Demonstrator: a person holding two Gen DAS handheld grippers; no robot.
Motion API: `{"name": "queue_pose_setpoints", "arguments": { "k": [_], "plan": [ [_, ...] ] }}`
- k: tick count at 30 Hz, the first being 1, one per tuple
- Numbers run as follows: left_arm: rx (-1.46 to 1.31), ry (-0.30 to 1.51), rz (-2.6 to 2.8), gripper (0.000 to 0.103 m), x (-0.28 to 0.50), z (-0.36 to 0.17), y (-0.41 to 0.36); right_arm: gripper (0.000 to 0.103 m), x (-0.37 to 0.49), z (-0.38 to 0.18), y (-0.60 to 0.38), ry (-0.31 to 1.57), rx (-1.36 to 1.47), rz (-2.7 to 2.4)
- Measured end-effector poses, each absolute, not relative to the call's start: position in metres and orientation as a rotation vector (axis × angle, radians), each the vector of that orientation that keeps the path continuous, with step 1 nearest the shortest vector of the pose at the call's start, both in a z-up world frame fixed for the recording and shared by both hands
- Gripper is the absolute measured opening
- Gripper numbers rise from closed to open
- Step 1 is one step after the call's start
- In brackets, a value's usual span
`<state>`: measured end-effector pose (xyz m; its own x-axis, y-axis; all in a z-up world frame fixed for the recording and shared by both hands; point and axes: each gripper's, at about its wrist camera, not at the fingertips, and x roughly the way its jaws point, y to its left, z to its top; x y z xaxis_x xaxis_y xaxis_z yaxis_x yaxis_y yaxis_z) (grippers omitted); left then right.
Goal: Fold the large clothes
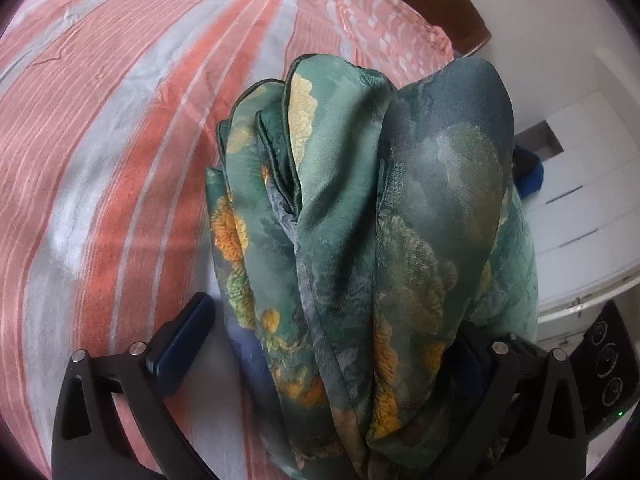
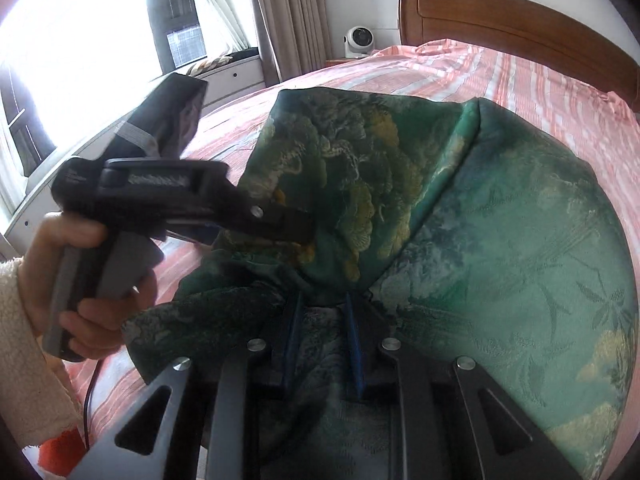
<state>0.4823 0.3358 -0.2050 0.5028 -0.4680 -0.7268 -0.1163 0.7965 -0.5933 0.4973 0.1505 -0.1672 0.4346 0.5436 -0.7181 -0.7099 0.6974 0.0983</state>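
Observation:
A large green silky garment [image 1: 360, 216] with yellow and orange flower prints is bunched in thick folds above the pink striped bed. In the left wrist view it fills the gap between the wide-spread fingers of my left gripper [image 1: 324, 344]; the right finger is hidden under cloth. In the right wrist view my right gripper [image 2: 322, 312] is shut on a gathered bunch of the garment [image 2: 460, 208], its blue pads pinching the cloth. The left gripper [image 2: 292, 228] shows there too, held by a hand, its tips pushed into the cloth.
The bed sheet [image 1: 120, 140] is pink, orange and grey striped. A wooden headboard [image 2: 520, 20] stands at the far end. A small white fan [image 2: 357, 42] sits on a nightstand. A window seat [image 2: 224, 72] lies left; white drawers [image 1: 580, 208] lie right.

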Motion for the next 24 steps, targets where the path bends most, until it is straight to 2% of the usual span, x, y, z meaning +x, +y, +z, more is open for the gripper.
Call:
{"name": "queue_pose_setpoints", "arguments": {
  "k": [4, 5, 6, 8, 9, 10, 13, 18, 20, 21, 23, 24],
  "plan": [
    [-0.597, 1.076, -0.212, 0.103, 0.495, -0.207, 0.322, 0.022, 0.492, -0.149, 0.146, 0.809, -0.227, 0.786],
    [-0.602, 1.078, -0.212, 0.099, 0.497, -0.208, 0.32, 0.022, 0.488, -0.135, 0.139, 0.829, -0.206, 0.809],
    [-0.612, 1.082, -0.222, 0.097, 0.498, -0.208, 0.32, 0.028, 0.487, -0.123, 0.128, 0.849, -0.159, 0.843],
    [-0.622, 1.084, -0.237, 0.092, 0.501, -0.207, 0.319, 0.062, 0.486, -0.095, 0.089, 0.87, 0.006, 0.907],
    [-0.62, 1.086, -0.24, 0.091, 0.5, -0.206, 0.317, 0.094, 0.488, -0.084, 0.063, 0.856, 0.077, 0.898],
    [-0.616, 1.087, -0.239, 0.09, 0.5, -0.203, 0.316, 0.103, 0.494, -0.076, 0.034, 0.832, 0.129, 0.853],
    [-0.612, 1.095, -0.226, 0.087, 0.504, -0.2, 0.312, 0.103, 0.536, -0.087, -0.028, 0.872, 0.212, 0.708],
    [-0.595, 1.119, -0.193, 0.081, 0.506, -0.191, 0.301, 0.103, 0.615, -0.185, -0.05, 1.22, 0.505, 0.79],
    [-0.582, 1.125, -0.166, 0.07, 0.506, -0.184, 0.293, 0.103, 0.625, -0.21, -0.039, 1.266, 0.665, 0.88],
    [-0.564, 1.129, -0.145, 0.066, 0.506, -0.178, 0.288, 0.102, 0.625, -0.209, -0.032, 1.243, 0.628, 0.855],
    [-0.507, 1.125, -0.111, 0.053, 0.504, -0.161, 0.275, 0.094, 0.618, -0.19, -0.008, 1.19, 0.399, 0.812],
    [-0.482, 1.116, -0.104, 0.051, 0.502, -0.152, 0.269, 0.083, 0.612, -0.18, -0.001, 1.164, 0.31, 0.786]
  ]
}}
